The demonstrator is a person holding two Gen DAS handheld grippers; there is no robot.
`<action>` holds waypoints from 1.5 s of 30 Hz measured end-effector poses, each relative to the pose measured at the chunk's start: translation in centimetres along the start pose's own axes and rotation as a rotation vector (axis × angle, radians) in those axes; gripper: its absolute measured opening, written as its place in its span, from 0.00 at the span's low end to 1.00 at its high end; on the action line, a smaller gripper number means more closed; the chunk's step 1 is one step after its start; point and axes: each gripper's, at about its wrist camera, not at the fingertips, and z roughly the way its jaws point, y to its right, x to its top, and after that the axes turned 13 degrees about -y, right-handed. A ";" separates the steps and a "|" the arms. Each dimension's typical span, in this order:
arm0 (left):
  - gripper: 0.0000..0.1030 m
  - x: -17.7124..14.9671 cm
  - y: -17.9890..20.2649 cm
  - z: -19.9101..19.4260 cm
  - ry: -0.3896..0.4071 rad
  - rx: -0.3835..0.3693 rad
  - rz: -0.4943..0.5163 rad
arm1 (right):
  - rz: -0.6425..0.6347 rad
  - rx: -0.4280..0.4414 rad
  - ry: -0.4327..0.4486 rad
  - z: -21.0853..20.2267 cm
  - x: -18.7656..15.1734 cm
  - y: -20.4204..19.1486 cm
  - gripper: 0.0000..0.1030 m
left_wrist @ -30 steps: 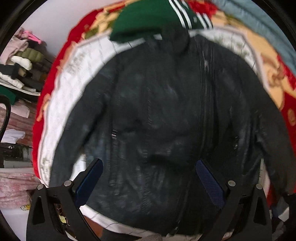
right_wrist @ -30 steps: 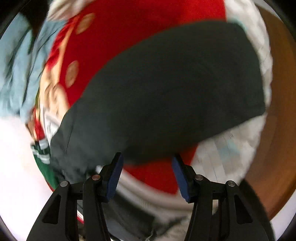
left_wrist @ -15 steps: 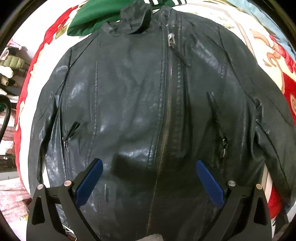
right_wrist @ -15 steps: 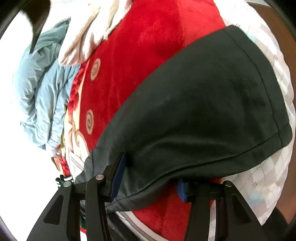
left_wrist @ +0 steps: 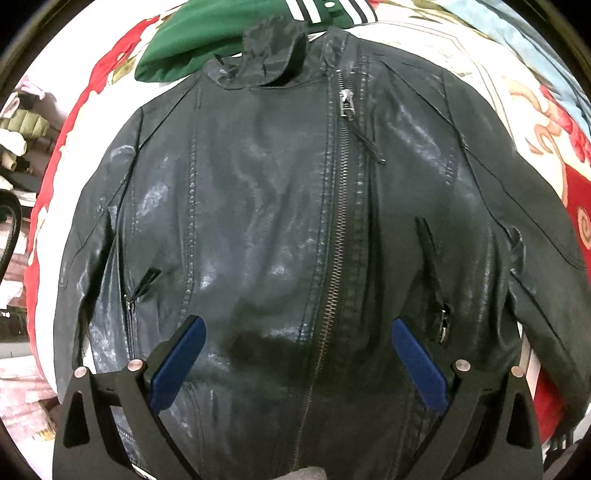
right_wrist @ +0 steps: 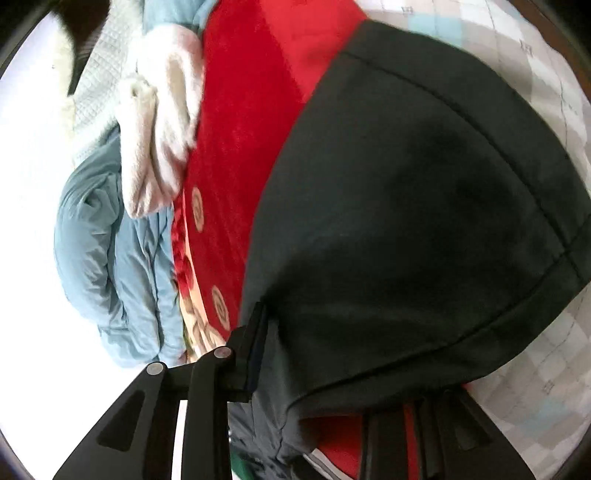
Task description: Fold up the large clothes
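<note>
A black leather jacket (left_wrist: 280, 206) lies front up and zipped on a bed, collar at the far end, both sleeves down along its sides. My left gripper (left_wrist: 295, 354) is open and empty, hovering over the jacket's lower front by the zip. In the right wrist view the jacket's sleeve (right_wrist: 424, 229) fills the frame, cuff end to the right. My right gripper (right_wrist: 314, 369) is around the sleeve's near edge. One finger (right_wrist: 255, 347) presses against the fabric; the other finger is hidden under the sleeve.
A red patterned blanket (right_wrist: 251, 122) and a white checked sheet (right_wrist: 546, 369) cover the bed. A green garment with white stripes (left_wrist: 221, 33) lies beyond the collar. A light blue garment (right_wrist: 122, 258) and a cream garment (right_wrist: 159, 129) lie at the bed's side. Shelves of clothes (left_wrist: 18, 125) stand left.
My left gripper moved closer over the jacket's front and steadied. My right gripper advanced onto the sleeve, and its fingers closed in around the sleeve's edge.
</note>
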 end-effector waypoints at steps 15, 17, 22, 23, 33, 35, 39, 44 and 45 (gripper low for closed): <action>1.00 4.6 -12.3 -0.5 0.026 -0.047 -0.181 | -0.569 -0.081 -0.034 -0.6 -12.4 -18.7 0.05; 1.00 4.9 -14.7 -0.4 0.030 -0.047 -0.218 | -0.658 -0.084 -0.080 1.2 -16.0 -21.0 0.05; 1.00 4.8 -21.5 0.5 0.035 -0.029 -0.342 | -0.895 -0.130 -0.238 8.2 -27.0 -23.9 0.05; 1.00 4.8 -23.1 0.9 0.033 -0.024 -0.370 | -0.940 -0.144 -0.273 9.8 -29.1 -24.0 0.05; 1.00 1.2 -33.7 5.3 -0.036 -0.002 -0.528 | -1.774 -0.753 -0.722 26.8 -56.1 -10.0 0.13; 1.00 -0.1 -35.2 5.5 -0.039 -0.007 -0.529 | -1.893 -0.817 -0.762 26.3 -58.9 -7.4 0.34; 1.00 -2.4 -36.8 5.4 -0.054 -0.021 -0.515 | -1.899 -0.748 -0.858 22.7 -60.0 -8.1 0.55; 1.00 -5.4 -38.9 5.4 -0.084 -0.043 -0.555 | -1.614 -0.680 -0.839 17.4 -54.0 -13.2 0.55; 1.00 -5.8 -39.0 5.5 -0.088 -0.041 -0.567 | -1.546 -0.703 -0.770 16.7 -51.4 -14.2 0.55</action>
